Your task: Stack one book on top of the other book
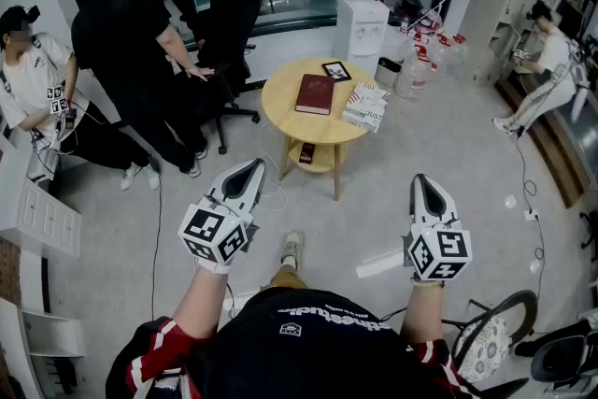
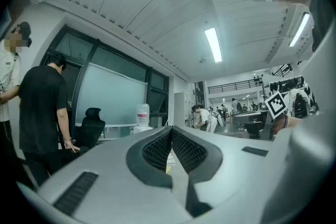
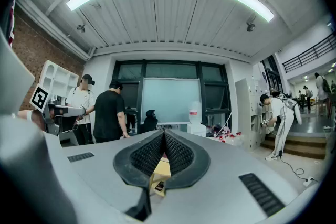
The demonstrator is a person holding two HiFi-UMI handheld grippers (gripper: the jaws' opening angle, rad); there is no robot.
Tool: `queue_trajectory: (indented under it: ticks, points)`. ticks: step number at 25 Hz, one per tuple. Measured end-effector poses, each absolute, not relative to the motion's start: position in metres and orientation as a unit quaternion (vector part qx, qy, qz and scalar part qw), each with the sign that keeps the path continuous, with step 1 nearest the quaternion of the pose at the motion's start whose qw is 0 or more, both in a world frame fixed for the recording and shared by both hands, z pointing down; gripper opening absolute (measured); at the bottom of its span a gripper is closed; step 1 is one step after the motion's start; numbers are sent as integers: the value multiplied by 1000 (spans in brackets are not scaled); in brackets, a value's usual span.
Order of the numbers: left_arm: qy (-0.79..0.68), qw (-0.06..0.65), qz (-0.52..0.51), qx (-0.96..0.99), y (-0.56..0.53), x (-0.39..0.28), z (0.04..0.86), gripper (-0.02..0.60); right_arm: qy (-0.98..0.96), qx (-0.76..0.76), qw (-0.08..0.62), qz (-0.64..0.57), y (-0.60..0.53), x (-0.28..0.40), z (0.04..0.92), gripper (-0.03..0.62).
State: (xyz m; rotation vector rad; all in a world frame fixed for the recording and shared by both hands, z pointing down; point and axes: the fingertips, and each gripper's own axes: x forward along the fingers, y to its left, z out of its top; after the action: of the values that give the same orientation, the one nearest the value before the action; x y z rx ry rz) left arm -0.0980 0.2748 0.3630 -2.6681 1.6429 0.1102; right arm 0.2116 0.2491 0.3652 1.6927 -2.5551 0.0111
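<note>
head view: we stood well back from a round wooden table [image 1: 280, 105] at the far centre of the room. on it lay a dark red book [image 1: 315, 94] and, just to its right at the table's edge, a pale patterned book [image 1: 365, 106]. the two lay side by side, not stacked. a small dark-framed item [image 1: 336, 70] lay beyond them. our left gripper [image 1: 254, 165] and right gripper [image 1: 426, 180] were held out level in front of our chest. they were well apart from each other, far short of the table, and both pointed toward it.

left gripper view: the ribbed pads [image 2: 156, 150] met at their tips. the jaws were closed with nothing held between them.

right gripper view: the pads [image 3: 179, 153] were likewise pressed together and empty. the table's yellow top showed through the gap lower down.

we judged the stacking not yet begun, so the step in hand was the approach. to do it well, we would need to walk in until the table was within reach and open one gripper's jaws before arriving. we would then tip that gripper down and come at one book from its free edge, so that a jaw could slip under it. the other gripper could steady the second book.
</note>
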Motion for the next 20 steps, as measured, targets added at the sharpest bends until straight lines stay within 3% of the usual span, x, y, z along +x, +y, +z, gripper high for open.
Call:
queue_trajectory:
  ticks: [20]
  points:
    - [524, 0, 37, -851, 275, -103, 367, 17, -836, 546, 45, 2, 248, 204, 371, 28]
